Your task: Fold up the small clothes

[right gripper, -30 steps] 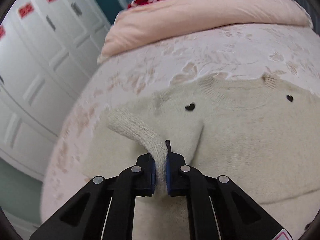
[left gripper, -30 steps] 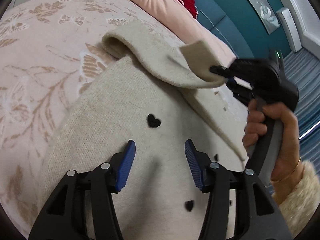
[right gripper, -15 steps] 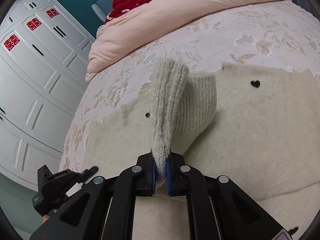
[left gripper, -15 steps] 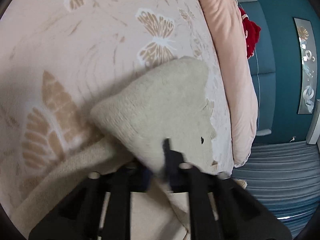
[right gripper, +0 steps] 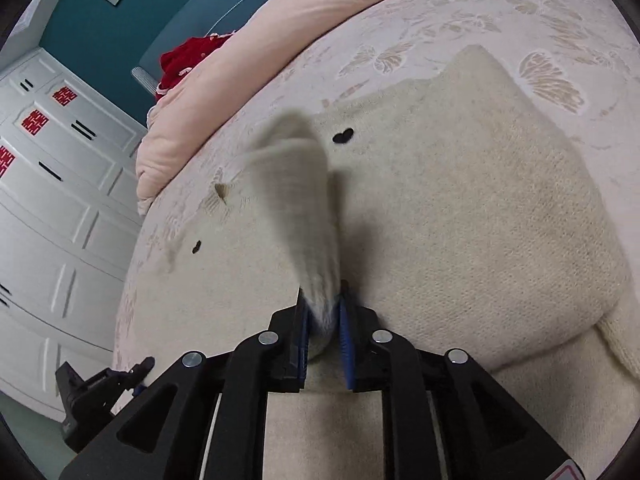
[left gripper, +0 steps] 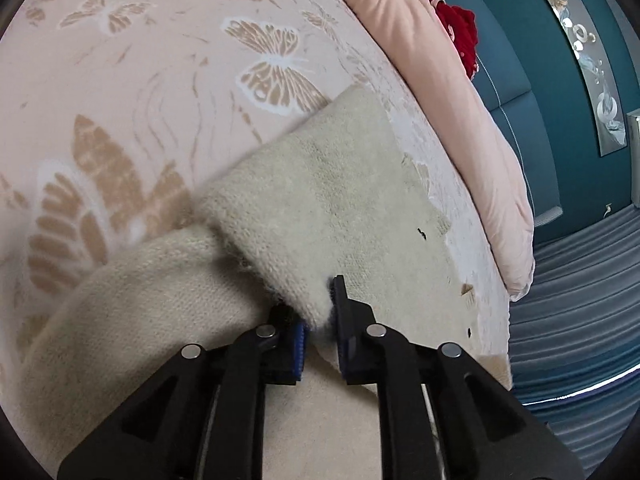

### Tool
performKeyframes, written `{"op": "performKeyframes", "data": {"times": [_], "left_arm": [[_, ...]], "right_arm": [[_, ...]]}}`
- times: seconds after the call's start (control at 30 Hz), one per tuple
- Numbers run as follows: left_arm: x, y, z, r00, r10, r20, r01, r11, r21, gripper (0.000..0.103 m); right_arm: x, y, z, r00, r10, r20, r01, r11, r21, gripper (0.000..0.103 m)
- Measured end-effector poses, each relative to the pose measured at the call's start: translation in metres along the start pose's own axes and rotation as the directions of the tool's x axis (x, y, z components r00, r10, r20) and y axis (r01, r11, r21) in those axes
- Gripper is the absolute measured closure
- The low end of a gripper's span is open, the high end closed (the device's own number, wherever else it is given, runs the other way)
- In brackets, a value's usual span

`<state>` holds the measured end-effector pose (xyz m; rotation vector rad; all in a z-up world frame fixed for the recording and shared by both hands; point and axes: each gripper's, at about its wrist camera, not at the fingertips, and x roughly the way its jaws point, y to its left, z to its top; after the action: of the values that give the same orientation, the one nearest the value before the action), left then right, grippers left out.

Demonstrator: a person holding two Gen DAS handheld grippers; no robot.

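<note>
Support surface: a bed, covered by a pale pink bedspread with tan butterfly and leaf motifs outlined in white.

Lying directly on the bedspread:
- Cream knitted sweater, spread over the near part of the bed, with small black heart marks on the knit. One part is folded back over the body of the garment; another part is lifted clear of the surface.
- Plain pink quilt, bunched in a long roll along the far edge of the bed.
- Red fabric item, at the end of the quilt, against the teal headboard; whether it rests on the bed itself cannot be told.
</note>
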<state>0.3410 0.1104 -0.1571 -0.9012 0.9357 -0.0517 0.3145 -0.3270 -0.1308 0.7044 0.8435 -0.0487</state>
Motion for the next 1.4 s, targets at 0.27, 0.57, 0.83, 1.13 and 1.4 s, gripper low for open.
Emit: {"op": "performKeyframes", "data": {"times": [0.27,0.57,0.83,1.13,1.4], "left_arm": [[-0.01,0.025,0.023,0.997,0.041,0.072,-0.032,0.991,-0.132,0.094],[-0.001,0.012,0.007,0.986,0.118,0.118,-0.125,0.991,0.053,0.094],[0.001,0.008,0.002,0.983,0.122,0.135,-0.145,0.975,0.169,0.094],[-0.038,0.026,-0.004,0.989,0.071,0.13,-0.092,0.982,0.163,0.084],[-0.031,0.031,-0.02,0.976,0.072,0.205,-0.122,0.963,0.241,0.084]], "right_arm": [[-0.01,-0.01,0.019,0.999,0.016,0.046,-0.02,0.995,0.102,0.096],[-0.031,-0.057,0.012,0.994,-0.057,0.09,0.048,0.993,0.105,0.098],[-0.032,-0.061,0.012,0.994,-0.059,0.095,0.053,0.997,0.058,0.097],[-0.103,-0.025,-0.006,0.966,-0.149,0.211,0.154,0.988,-0.007,0.097],[0.054,0.195,-0.049,0.971,0.036,-0.236,-0.153,0.852,-0.501,0.102]]}}
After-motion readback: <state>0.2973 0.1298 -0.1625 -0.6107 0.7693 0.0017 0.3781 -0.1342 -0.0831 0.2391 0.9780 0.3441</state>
